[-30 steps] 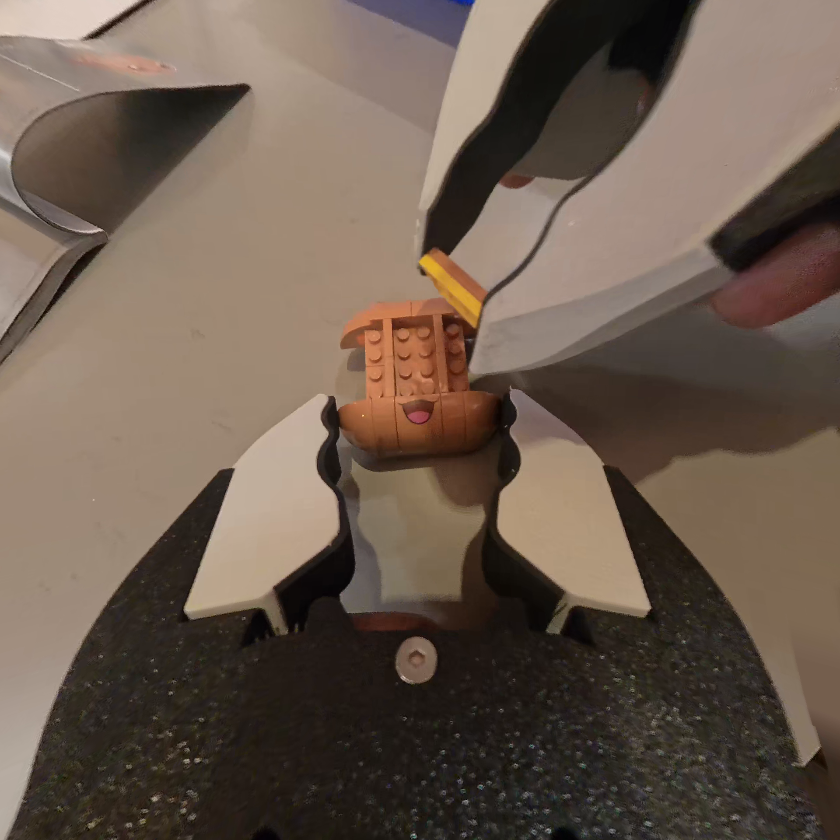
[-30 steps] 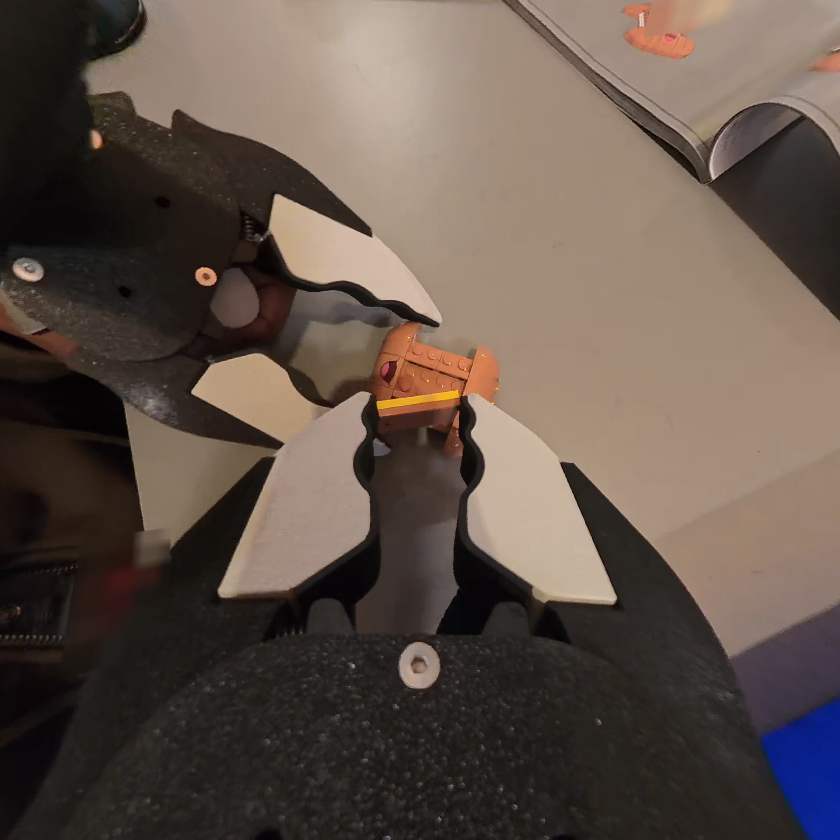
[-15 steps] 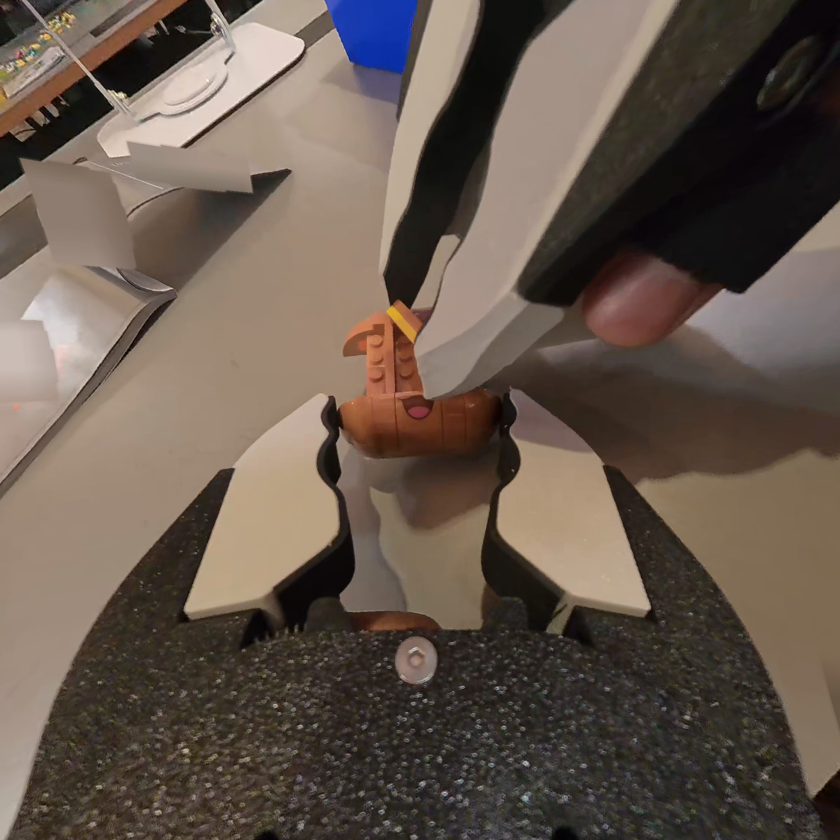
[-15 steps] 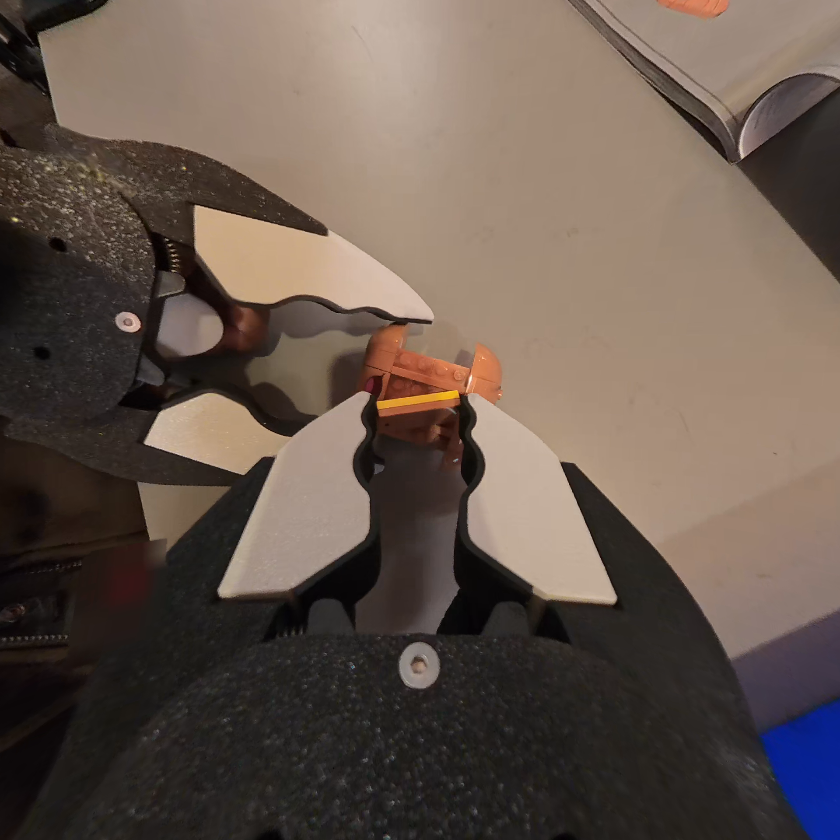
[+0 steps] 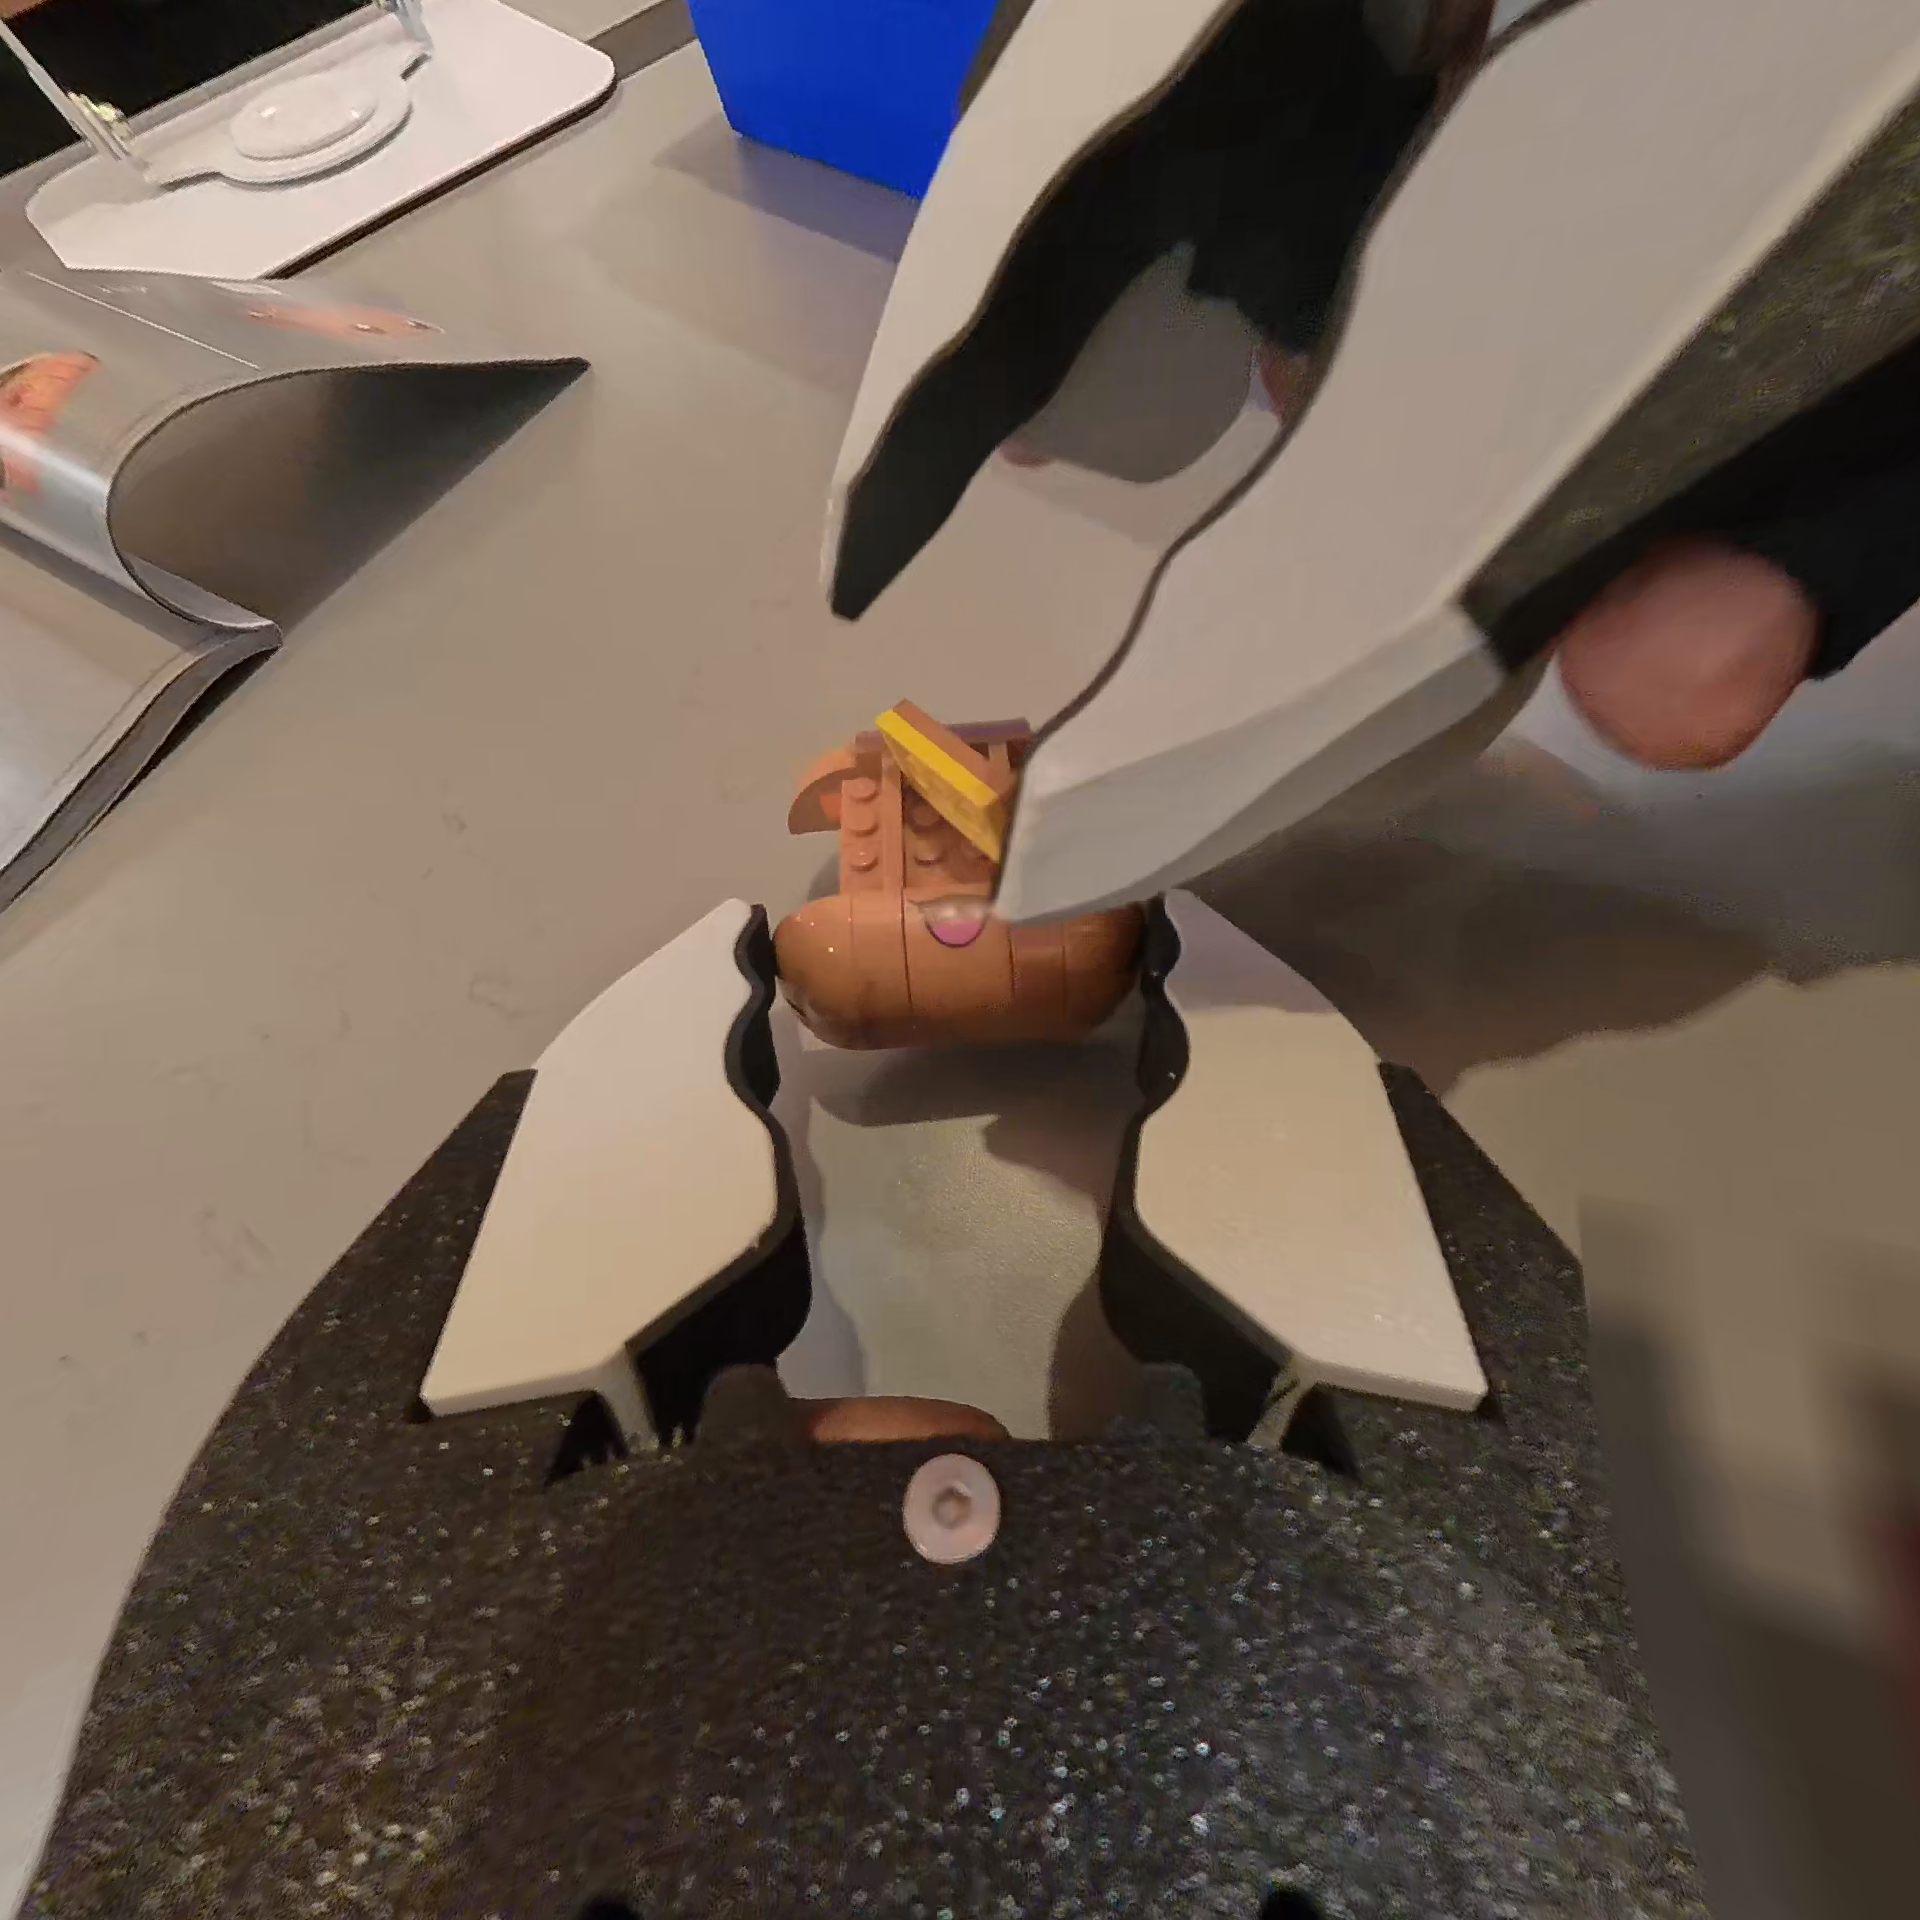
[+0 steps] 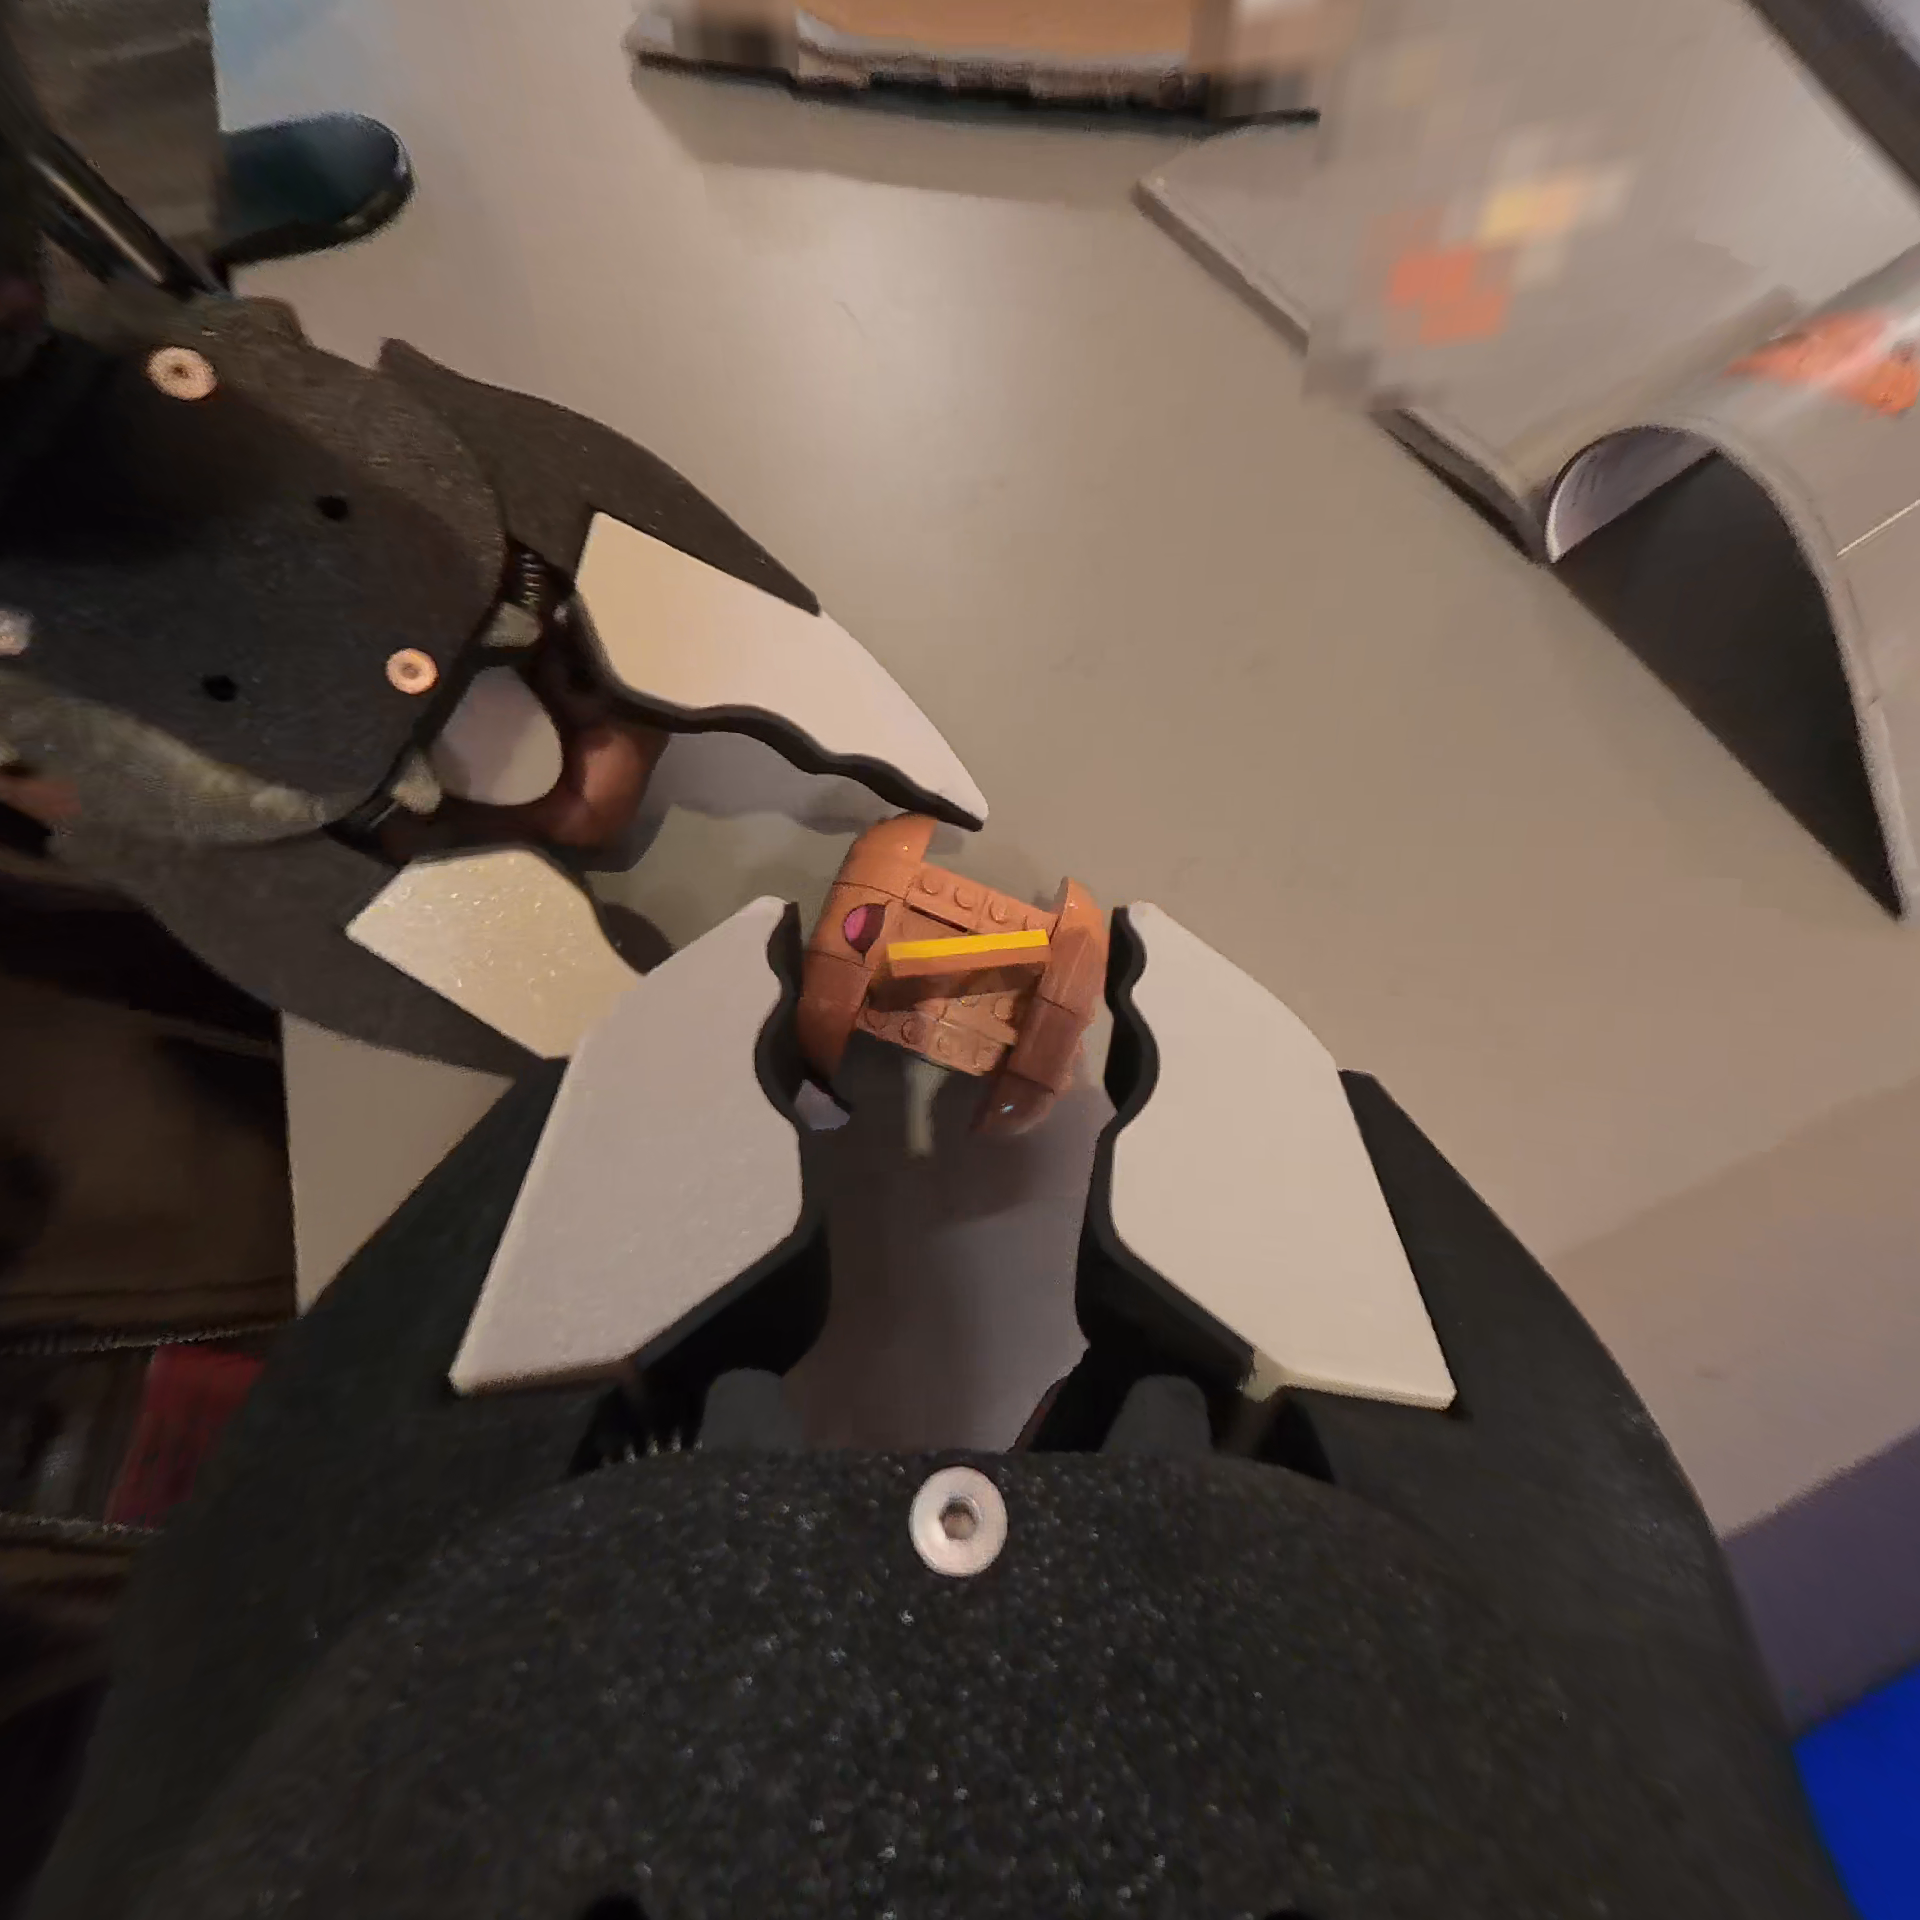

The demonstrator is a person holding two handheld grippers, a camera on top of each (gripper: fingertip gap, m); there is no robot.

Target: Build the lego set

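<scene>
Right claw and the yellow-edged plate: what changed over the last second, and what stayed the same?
The right claw opened and let go of the yellow-edged plate, which now sits on the studded face of the brown lego model, still tilted in the left wrist view. Its fingers now stand wide on either side of the model. The left claw stayed clamped on the model's rounded end. The booklet lies as before.

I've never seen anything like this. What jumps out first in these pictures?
A small brown lego figure with a pink smiling mouth sits mid-frame on the grey table, clamped at its rounded end by the left tool. A brown-and-yellow plate rests tilted on its studded back, and the right tool stands open around it. An open instruction booklet lies at the far right of the right wrist view.
</scene>
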